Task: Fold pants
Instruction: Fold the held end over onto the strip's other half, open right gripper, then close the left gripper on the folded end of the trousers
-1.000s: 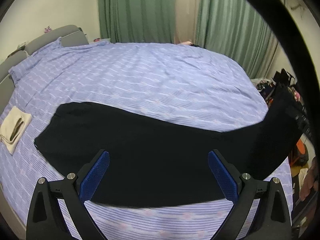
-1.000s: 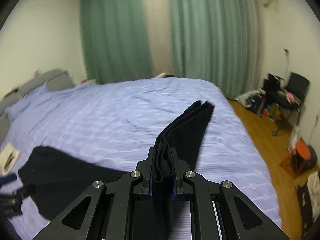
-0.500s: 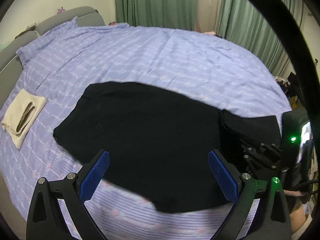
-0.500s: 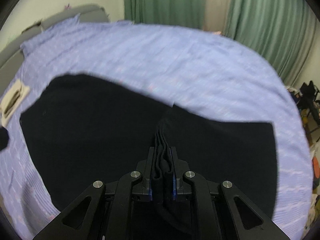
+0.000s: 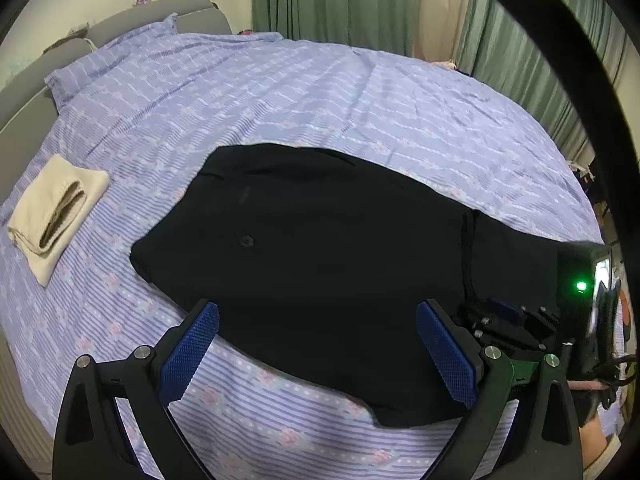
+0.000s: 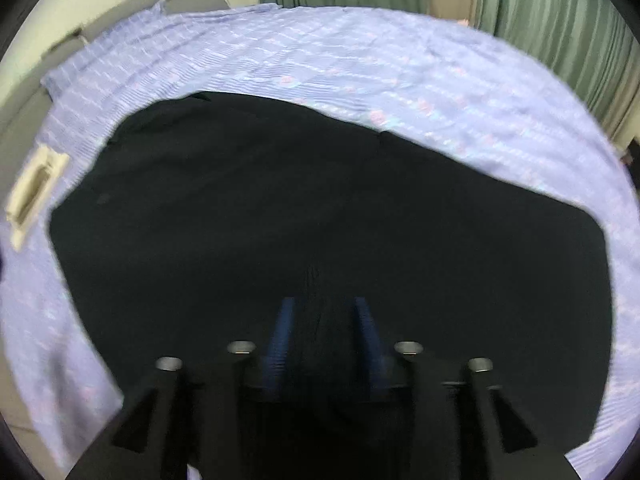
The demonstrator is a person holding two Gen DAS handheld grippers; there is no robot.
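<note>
pants (image 5: pixel 320 264) lie flat on the bed (image 5: pixel 304 92), near the front edge, waist end toward the left where a button shows. leg end looks already brought over on top of the body of the pants: a bunched hem edge sits right of centre in the left wrist view, so i'd call the lengthwise fold and the first half fold done. probably left: one more fold to a compact block like the folded beige garment (image 5: pixel 56 208) lying well apart to the left, plus smoothing. black on black hides the layers, so that's a judgement.

left tool (image 5: pixel 318 344): spread wide, holding nothing, hovering above the near edge of the pants with both blue pads (image 5: pixel 188 350) straddling the cloth edge, pointing across the bed toward the green curtains (image 5: pixel 332 0). not touching cloth as far as i can see.

right tool (image 6: pixel 324 332): low over the folded-over leg end, pointing the same way. pads are parted with a visible gap and dark cloth lies in that gap. the frame is blurred, so i can't tell whether the cloth is pinched or just lying under the tool. in the left wrist view its body sits at the far right, just beside the hem, green led lit.
</note>
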